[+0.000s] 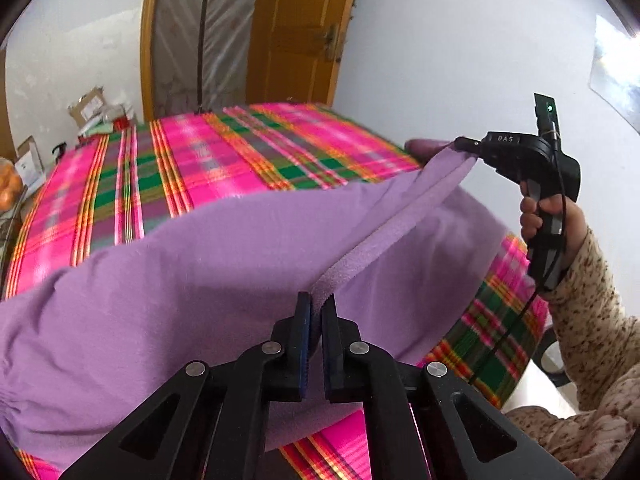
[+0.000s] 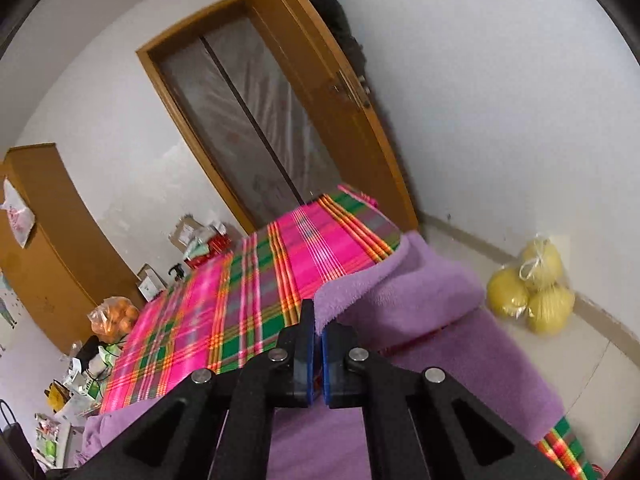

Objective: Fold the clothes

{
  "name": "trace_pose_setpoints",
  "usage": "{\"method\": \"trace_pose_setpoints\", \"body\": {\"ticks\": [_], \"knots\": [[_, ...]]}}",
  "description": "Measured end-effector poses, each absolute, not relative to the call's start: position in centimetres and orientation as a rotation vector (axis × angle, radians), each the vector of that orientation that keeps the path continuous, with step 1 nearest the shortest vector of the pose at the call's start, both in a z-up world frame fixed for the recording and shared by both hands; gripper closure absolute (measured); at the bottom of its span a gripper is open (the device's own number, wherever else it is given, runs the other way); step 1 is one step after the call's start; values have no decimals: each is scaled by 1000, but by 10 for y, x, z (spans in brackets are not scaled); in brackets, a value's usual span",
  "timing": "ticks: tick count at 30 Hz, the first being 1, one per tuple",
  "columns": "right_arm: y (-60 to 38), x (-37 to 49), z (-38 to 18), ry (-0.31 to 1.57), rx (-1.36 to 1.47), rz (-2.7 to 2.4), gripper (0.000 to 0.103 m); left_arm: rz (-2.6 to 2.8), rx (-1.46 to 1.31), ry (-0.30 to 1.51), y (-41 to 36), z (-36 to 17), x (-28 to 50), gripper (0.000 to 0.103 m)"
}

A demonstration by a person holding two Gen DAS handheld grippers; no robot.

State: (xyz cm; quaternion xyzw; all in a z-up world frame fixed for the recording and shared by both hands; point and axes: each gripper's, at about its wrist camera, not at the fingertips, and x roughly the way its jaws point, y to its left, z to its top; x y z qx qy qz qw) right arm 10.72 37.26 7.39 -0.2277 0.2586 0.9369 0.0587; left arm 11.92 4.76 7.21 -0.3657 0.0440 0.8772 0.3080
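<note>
A purple fleece garment (image 1: 200,264) lies on a table covered with a pink, green and orange plaid cloth (image 1: 208,160). My left gripper (image 1: 317,304) is shut on one end of the garment's edge. That edge runs taut to my right gripper (image 1: 466,145), held by a hand at the right and shut on the other end. Seen from the right wrist, my right gripper (image 2: 318,320) pinches a raised fold of the purple garment (image 2: 404,284), and the rest hangs below over the plaid cloth (image 2: 248,292).
A wooden door (image 1: 298,36) and plastic-covered doorway stand behind the table. Boxes and bottles (image 1: 96,114) sit past its far left corner. A bag of oranges (image 2: 114,316) and clutter lie left; a bag of yellow pomelos (image 2: 532,292) rests on the floor right. A speckled sleeve (image 1: 592,320) is at right.
</note>
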Motion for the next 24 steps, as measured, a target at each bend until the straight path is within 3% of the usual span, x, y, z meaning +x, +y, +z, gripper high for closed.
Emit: {"method": "trace_pose_setpoints", "body": {"ticks": [10,24], "knots": [[386,163,31,803,-778,2717,100,2236,-1037,150,51,51,137,98],[402,176,-16,879,-911,2617,100,2195,-1124,181,57,22,143,97]]}}
